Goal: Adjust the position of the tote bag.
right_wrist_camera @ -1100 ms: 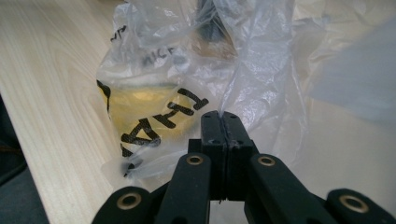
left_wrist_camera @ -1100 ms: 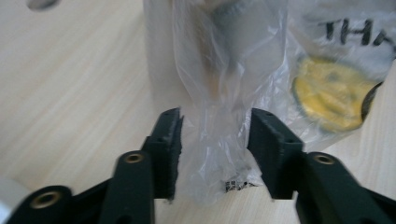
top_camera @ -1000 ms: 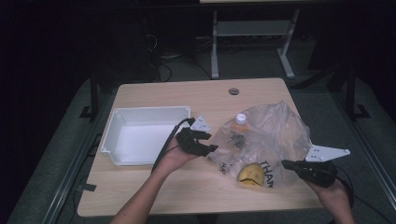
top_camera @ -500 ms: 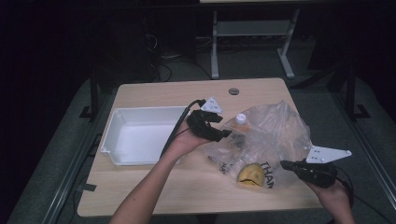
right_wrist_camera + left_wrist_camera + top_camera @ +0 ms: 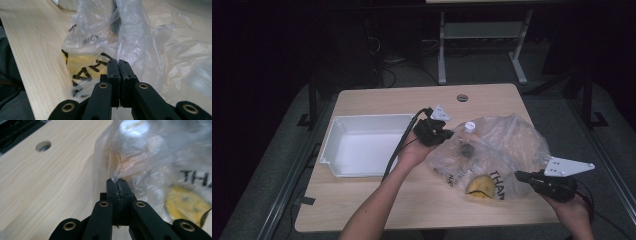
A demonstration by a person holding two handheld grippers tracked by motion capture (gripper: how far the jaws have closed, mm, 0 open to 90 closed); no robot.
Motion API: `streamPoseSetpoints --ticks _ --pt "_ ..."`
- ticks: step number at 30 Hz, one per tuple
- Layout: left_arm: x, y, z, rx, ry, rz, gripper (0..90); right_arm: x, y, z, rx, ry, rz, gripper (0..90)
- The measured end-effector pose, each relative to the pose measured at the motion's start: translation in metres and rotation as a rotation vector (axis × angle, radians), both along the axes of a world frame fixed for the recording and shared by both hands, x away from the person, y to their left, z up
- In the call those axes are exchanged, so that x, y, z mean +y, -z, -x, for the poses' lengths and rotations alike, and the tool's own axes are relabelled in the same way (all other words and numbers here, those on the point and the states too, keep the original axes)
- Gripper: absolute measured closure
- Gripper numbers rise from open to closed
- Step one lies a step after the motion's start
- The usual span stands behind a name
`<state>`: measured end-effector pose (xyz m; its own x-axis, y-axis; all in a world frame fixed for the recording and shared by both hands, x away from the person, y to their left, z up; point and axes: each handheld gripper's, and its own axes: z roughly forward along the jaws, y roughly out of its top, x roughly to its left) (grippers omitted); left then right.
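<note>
Fingers of left gripper [image 5: 116,181] and right gripper [image 5: 117,62] clamp plastic bag [image 5: 502,150]; contents blurred.

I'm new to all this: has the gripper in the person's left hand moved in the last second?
Yes. In the high view the left gripper has shifted up the picture, away from the person, along the white tray, and its jaws have just closed on the plastic bag's edge.

Clear bag [image 5: 492,150], black lettering; white tray [image 5: 362,145].

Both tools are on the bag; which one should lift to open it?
Probably left. The left tool pinches the plastic bag at its edge beside the white tray; the right tool anchors the near side.
</note>
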<state>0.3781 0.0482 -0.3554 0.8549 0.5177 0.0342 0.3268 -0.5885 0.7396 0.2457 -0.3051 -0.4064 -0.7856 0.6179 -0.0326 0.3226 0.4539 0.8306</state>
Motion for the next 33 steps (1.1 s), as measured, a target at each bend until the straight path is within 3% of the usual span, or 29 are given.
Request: streamPoseSetpoints --ticks 3,10,11,15,18,22,24,26,28,29,33 --pt "0.004 0.009 0.000 0.017 -0.011 0.000 89.9 0.003 -0.001 0.001 -0.008 -0.004 0.013 87.8" --pt "0.005 0.026 0.001 0.038 -0.012 -0.068 89.9 0.004 0.000 0.001 -0.002 -0.009 0.015 87.8" --pt "0.005 0.033 0.001 0.069 -0.010 -0.082 89.9 0.005 0.000 0.001 -0.001 -0.010 0.016 87.8" --pt "0.006 0.041 0.001 0.093 -0.002 -0.113 89.8 0.007 0.000 0.002 -0.001 -0.023 0.019 87.7" --pt "0.006 0.044 0.000 0.109 -0.005 -0.100 88.3 0.011 -0.001 0.003 -0.001 -0.029 0.028 87.8" --pt "0.012 0.039 0.002 0.128 0.003 -0.065 72.8 0.021 -0.006 0.005 -0.021 -0.055 0.063 87.8" --pt "0.015 0.034 0.005 0.100 0.009 -0.053 65.5 0.024 -0.007 0.006 -0.024 -0.065 0.074 87.9" --pt "0.016 0.032 0.008 0.092 0.012 -0.044 52.4 0.027 -0.008 0.007 -0.023 -0.070 0.080 87.9" --pt "0.018 0.029 0.013 0.074 0.029 -0.050 48.3 0.029 -0.008 0.007 -0.020 -0.072 0.081 87.9" --pt "0.020 0.027 0.017 0.062 0.052 -0.032 46.8 0.030 -0.009 0.007 -0.021 -0.074 0.084 87.9" --pt "0.019 0.015 0.020 0.032 0.062 0.004 41.9 0.033 -0.012 0.009 -0.027 -0.088 0.097 87.9"
